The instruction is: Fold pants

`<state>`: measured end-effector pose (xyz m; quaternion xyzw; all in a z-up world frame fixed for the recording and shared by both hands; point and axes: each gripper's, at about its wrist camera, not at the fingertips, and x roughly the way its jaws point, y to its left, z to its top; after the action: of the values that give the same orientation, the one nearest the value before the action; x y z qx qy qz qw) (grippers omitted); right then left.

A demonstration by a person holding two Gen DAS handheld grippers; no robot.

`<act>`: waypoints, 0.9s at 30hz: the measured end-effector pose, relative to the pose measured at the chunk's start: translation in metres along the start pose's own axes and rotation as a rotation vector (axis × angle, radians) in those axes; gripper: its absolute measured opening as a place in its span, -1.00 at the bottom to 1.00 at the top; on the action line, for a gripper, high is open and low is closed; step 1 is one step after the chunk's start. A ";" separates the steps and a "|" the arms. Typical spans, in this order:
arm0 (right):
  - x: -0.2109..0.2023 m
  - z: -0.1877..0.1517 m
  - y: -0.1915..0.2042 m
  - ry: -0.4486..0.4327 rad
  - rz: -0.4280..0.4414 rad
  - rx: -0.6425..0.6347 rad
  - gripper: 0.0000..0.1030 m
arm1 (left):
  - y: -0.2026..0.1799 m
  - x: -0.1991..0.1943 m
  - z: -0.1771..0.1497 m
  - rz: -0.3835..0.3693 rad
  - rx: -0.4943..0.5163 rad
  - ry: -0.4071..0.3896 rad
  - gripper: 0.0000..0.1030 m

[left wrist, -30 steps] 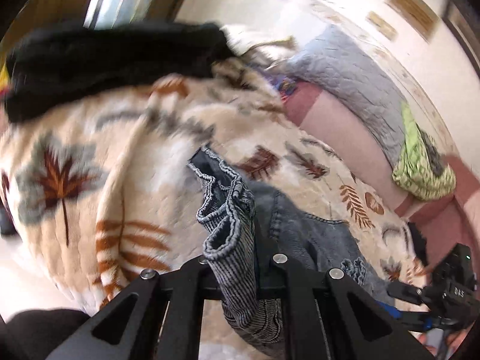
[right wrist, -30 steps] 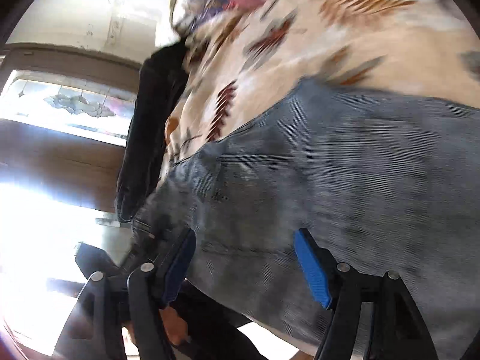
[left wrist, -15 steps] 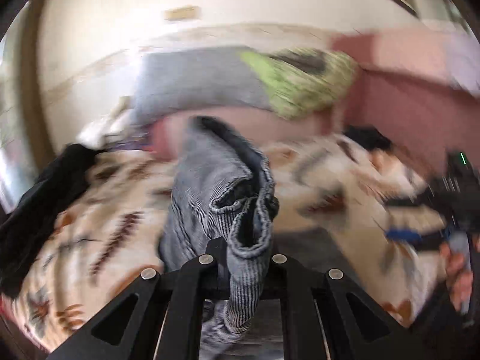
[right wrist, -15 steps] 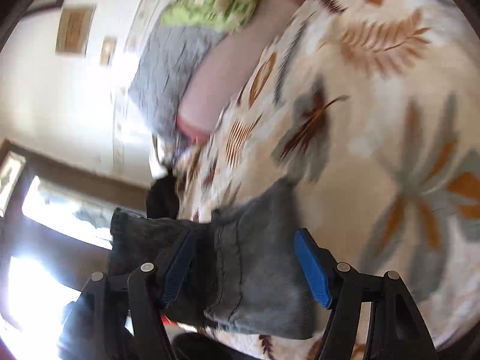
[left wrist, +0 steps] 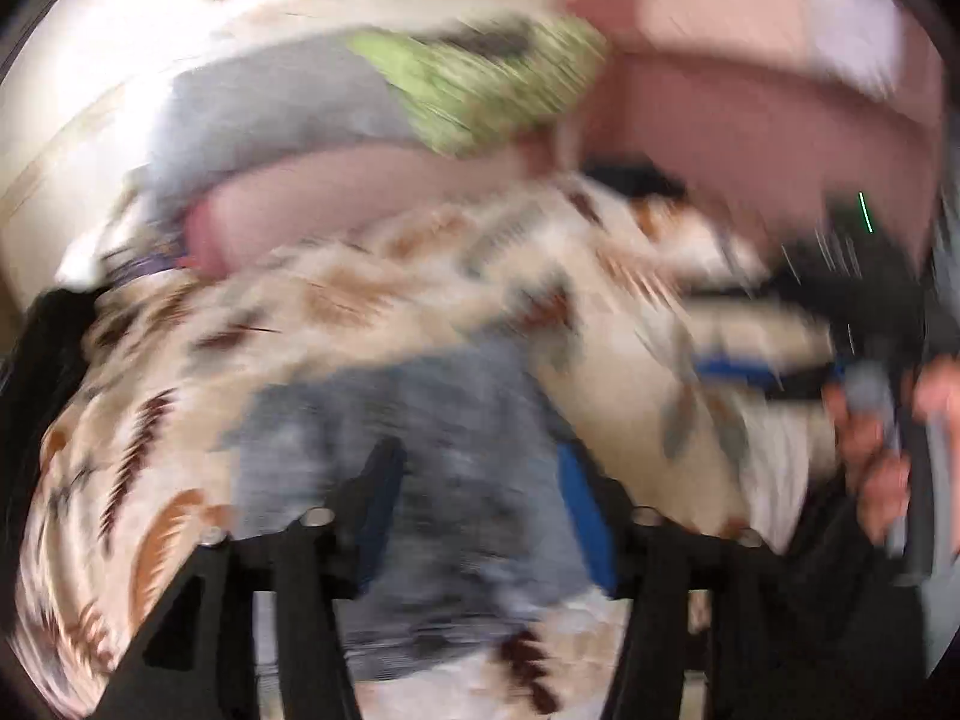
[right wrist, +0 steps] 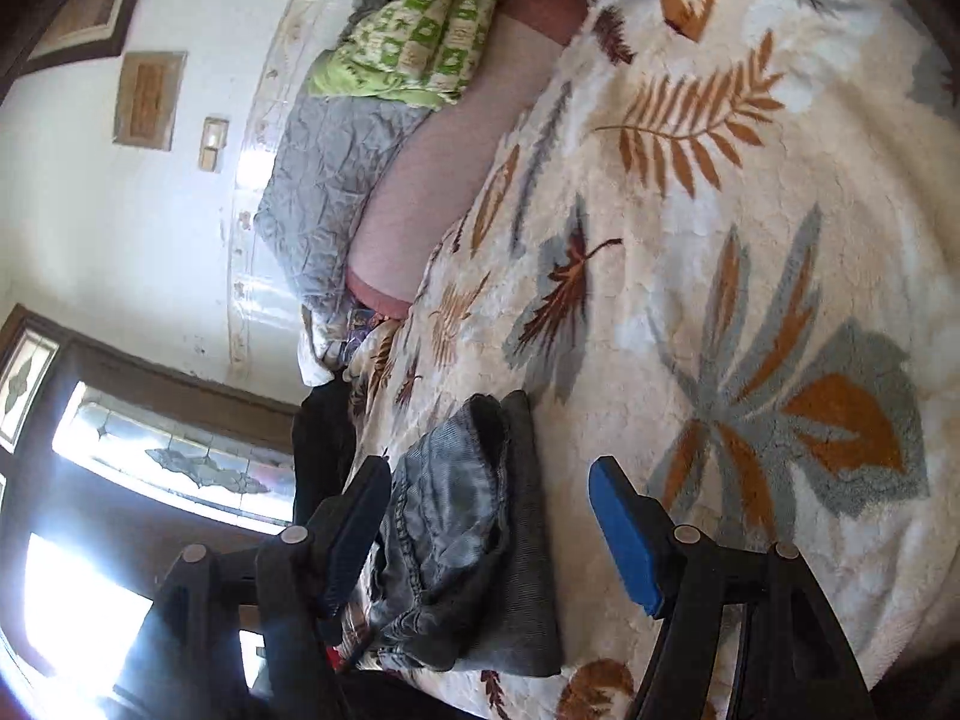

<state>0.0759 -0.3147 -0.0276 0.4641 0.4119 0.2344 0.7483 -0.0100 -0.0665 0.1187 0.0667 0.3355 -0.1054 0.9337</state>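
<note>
The grey-blue denim pants (right wrist: 474,546) lie folded in a compact stack on the leaf-print blanket (right wrist: 720,240), near its edge. My right gripper (right wrist: 492,534) is open, its blue pads either side of the stack, not touching it. In the blurred left wrist view the pants (left wrist: 414,456) lie flat on the blanket (left wrist: 360,300) and my left gripper (left wrist: 480,504) is open over them. The right gripper also shows there (left wrist: 774,375), held in a hand at the right edge.
A grey quilt (right wrist: 324,180) and a green patterned quilt (right wrist: 420,30) lie along the wall beside a pink mattress edge (right wrist: 420,192). A black garment (right wrist: 318,444) lies at the blanket's edge by a window (right wrist: 174,456).
My left gripper was shut on the pants and carried them over; it has opened and let go, and the pants now lie folded. My right gripper stayed open and moved back.
</note>
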 end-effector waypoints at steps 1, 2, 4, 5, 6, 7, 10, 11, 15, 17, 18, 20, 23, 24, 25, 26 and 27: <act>0.006 -0.002 0.003 0.025 0.031 0.004 0.39 | 0.026 -0.011 0.001 0.051 -0.076 -0.036 0.39; 0.010 -0.006 0.007 0.053 0.064 0.005 0.39 | 0.044 -0.014 0.002 0.096 -0.131 -0.056 0.40; 0.023 -0.020 0.023 0.133 0.121 -0.014 0.39 | 0.092 -0.010 -0.005 0.198 -0.259 -0.040 0.42; 0.029 -0.027 0.030 0.172 0.145 -0.014 0.39 | 0.113 -0.002 -0.010 0.232 -0.311 0.004 0.42; 0.037 -0.034 0.034 0.210 0.171 -0.006 0.39 | 0.133 0.009 -0.018 0.240 -0.363 0.053 0.42; 0.045 -0.042 0.039 0.245 0.189 0.001 0.39 | 0.142 0.019 -0.023 0.236 -0.386 0.092 0.41; 0.070 -0.063 0.033 0.316 0.080 -0.009 0.40 | 0.144 0.038 -0.037 0.178 -0.390 0.145 0.41; 0.079 -0.069 0.020 0.339 0.010 0.010 0.41 | 0.139 0.047 -0.038 0.159 -0.378 0.159 0.41; 0.077 -0.072 -0.005 0.315 -0.021 0.129 0.19 | 0.123 0.053 -0.048 0.160 -0.313 0.183 0.42; 0.064 -0.066 0.018 0.259 -0.059 0.052 0.33 | 0.127 0.040 -0.048 0.129 -0.333 0.149 0.42; 0.063 -0.065 0.026 0.259 -0.037 0.047 0.33 | 0.129 0.036 -0.046 0.114 -0.354 0.122 0.42; 0.069 -0.066 0.035 0.292 0.020 0.084 0.33 | 0.134 0.028 -0.043 0.108 -0.387 0.062 0.42; 0.094 -0.077 0.036 0.349 0.000 0.122 0.33 | 0.135 0.047 -0.049 0.074 -0.385 0.098 0.42; 0.103 -0.082 0.031 0.358 -0.025 0.142 0.33 | 0.134 0.055 -0.054 0.070 -0.381 0.124 0.42; 0.109 -0.084 0.027 0.356 -0.035 0.154 0.33 | 0.133 0.060 -0.060 0.069 -0.385 0.125 0.42; 0.112 -0.083 0.021 0.344 -0.044 0.173 0.33 | 0.134 0.061 -0.065 0.067 -0.394 0.110 0.42; 0.114 -0.083 0.012 0.320 -0.052 0.226 0.33 | 0.134 0.060 -0.066 0.057 -0.401 0.105 0.42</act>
<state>0.0698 -0.1836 -0.0815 0.4910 0.5611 0.2381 0.6224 0.0272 0.0675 0.0368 -0.1054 0.3957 -0.0065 0.9123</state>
